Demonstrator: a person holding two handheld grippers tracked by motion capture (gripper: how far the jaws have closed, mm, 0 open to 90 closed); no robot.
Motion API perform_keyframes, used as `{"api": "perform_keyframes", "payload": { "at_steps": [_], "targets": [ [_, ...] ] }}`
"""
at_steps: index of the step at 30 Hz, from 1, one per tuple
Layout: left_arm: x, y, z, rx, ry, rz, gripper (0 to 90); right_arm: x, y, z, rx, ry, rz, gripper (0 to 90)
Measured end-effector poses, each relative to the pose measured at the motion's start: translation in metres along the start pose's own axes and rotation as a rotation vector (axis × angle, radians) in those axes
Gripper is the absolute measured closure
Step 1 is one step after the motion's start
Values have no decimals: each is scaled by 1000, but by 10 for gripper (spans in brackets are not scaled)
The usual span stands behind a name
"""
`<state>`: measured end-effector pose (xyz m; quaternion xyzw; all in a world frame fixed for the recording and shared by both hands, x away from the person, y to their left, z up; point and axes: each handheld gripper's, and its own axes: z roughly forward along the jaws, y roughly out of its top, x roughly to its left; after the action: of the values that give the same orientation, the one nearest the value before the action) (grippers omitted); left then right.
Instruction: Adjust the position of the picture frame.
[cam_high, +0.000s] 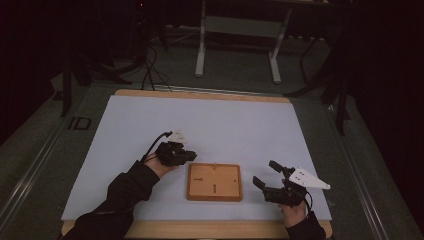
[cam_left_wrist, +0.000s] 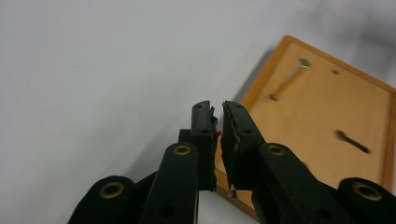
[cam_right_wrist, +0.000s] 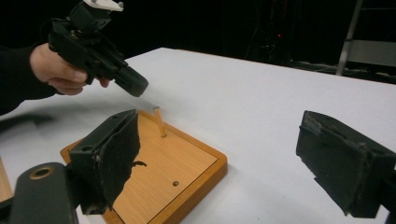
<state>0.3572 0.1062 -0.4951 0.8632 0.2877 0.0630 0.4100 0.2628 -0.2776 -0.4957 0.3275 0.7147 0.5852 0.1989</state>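
A square wooden board (cam_high: 214, 182) lies flat near the front of the white table top. Two thin wooden pegs stand up from the board (cam_left_wrist: 327, 121): one peg (cam_right_wrist: 159, 122) by its far edge, another peg (cam_left_wrist: 352, 141) nearer the middle. My left gripper (cam_high: 190, 156) hovers just off the board's left side, tilted down toward it. In the left gripper view its jaws (cam_left_wrist: 217, 109) stand barely parted, with nothing between them. My right gripper (cam_high: 265, 173) rests to the right of the board, wide open and empty (cam_right_wrist: 219, 126). The left gripper (cam_right_wrist: 133, 86) also appears beyond the board (cam_right_wrist: 159, 172).
The white table top (cam_high: 200, 125) stretches bare behind the board, with a wooden rim at front and back. Behind the table stands a light metal frame (cam_high: 237, 30), and cables (cam_high: 150, 70) trail on the dark floor.
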Motion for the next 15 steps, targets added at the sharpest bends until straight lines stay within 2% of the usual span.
{"api": "perform_keyframes", "payload": {
  "at_steps": [8,12,15],
  "targets": [
    [-19,-1,-8,-11,-44,16,736,1,1,0,8,3,-14,136],
    [-26,-1,-9,-21,-65,-3,710,2,1,2,17,3,-22,136],
    [-32,-1,-9,-23,-79,3,687,2,1,3,25,2,-22,136]
  ]
}}
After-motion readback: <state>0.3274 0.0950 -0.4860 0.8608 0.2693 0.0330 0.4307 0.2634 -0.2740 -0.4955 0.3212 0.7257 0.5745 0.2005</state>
